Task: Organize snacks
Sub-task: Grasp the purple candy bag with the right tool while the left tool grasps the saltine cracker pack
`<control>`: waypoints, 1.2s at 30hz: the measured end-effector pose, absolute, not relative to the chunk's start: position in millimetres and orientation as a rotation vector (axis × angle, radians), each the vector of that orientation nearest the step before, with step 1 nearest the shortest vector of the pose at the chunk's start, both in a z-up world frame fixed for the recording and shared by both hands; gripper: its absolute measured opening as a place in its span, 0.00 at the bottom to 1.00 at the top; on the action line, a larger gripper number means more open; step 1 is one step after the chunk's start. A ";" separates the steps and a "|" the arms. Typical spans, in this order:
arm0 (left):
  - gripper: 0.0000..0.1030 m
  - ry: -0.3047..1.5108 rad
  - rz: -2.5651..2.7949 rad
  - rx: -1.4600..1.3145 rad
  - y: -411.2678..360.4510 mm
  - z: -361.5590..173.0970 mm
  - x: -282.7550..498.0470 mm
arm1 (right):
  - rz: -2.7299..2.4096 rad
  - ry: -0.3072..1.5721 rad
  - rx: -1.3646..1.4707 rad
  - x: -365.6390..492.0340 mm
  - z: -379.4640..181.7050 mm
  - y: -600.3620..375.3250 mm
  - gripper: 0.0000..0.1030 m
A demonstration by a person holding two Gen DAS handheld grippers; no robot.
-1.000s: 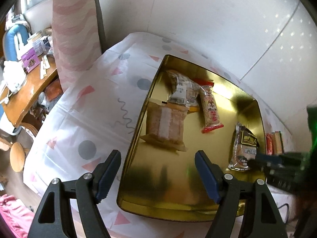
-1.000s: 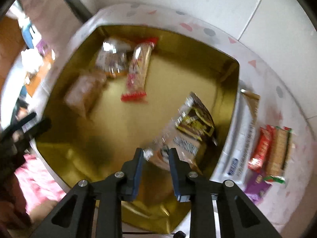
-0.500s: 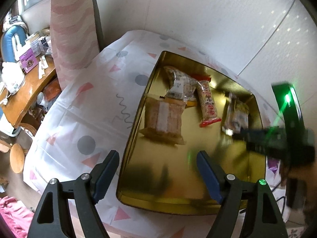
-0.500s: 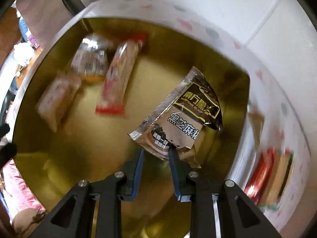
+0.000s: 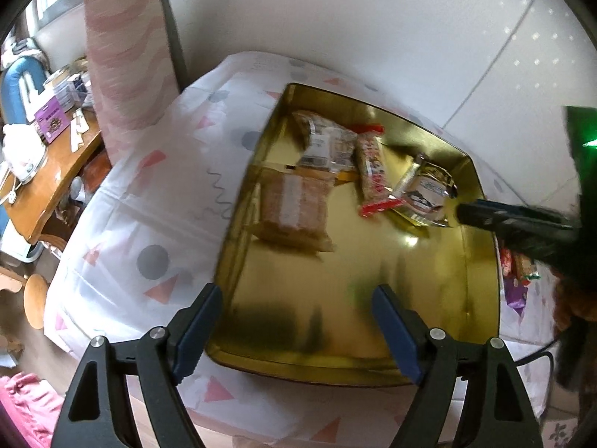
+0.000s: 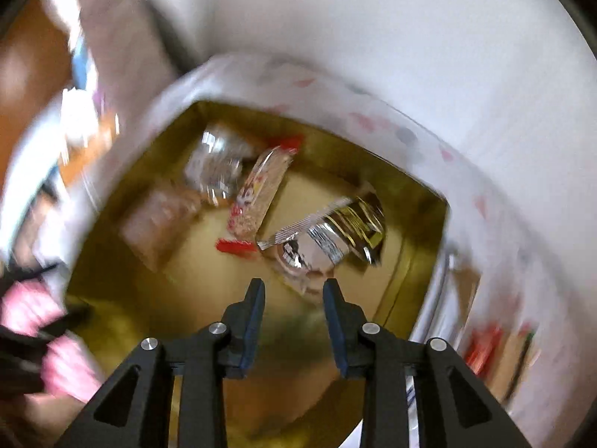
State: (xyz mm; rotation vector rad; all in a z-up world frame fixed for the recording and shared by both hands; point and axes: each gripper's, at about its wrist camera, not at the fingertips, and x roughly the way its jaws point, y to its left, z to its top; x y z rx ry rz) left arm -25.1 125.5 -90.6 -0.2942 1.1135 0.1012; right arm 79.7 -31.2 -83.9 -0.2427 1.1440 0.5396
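Observation:
A gold tray (image 5: 373, 328) sits on a patterned cloth. In it lie a brown wrapped cake (image 5: 293, 207), a clear packet (image 5: 324, 145), a long red-ended bar (image 5: 371, 171) and a dark sesame-paste packet (image 5: 427, 190). My left gripper (image 5: 294, 321) is open and empty above the tray's near rim. My right gripper (image 6: 294, 287) is open, just behind the dark packet (image 6: 328, 231), which lies in the tray (image 6: 421, 261) beside the red-ended bar (image 6: 257, 198). The right gripper's arm also shows in the left wrist view (image 5: 522, 220).
More snacks (image 5: 516, 272) lie on the cloth right of the tray; they also show in the right wrist view (image 6: 496, 347). A wooden desk (image 5: 44, 171) with clutter stands at the left. A pink curtain (image 5: 127, 56) hangs behind. A white wall is at the back.
My right gripper has opened and let go of the dark packet, which now lies in the tray beside the red-ended bar. The left gripper has barely moved.

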 end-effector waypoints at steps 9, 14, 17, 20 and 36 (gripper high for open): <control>0.88 1.128 0.023 -0.236 85.1 -88.4 -14.8 | 0.330 1.136 -0.007 39.1 -73.5 -120.5 0.34; 0.88 1.139 -0.044 -0.177 54.2 -86.6 -12.3 | 0.227 1.142 0.039 20.8 -94.6 -170.3 0.34; 0.88 1.139 -0.094 -0.132 33.9 -84.6 -12.7 | 0.169 1.154 0.089 3.9 -103.7 -203.1 0.34; 0.88 1.141 -0.140 -0.083 13.6 -82.9 -13.5 | 0.114 1.165 0.182 -10.5 -120.6 -235.3 0.34; 0.88 1.110 -0.260 0.036 -49.1 -71.1 -10.7 | 0.058 1.144 0.365 3.5 -140.0 -293.3 0.40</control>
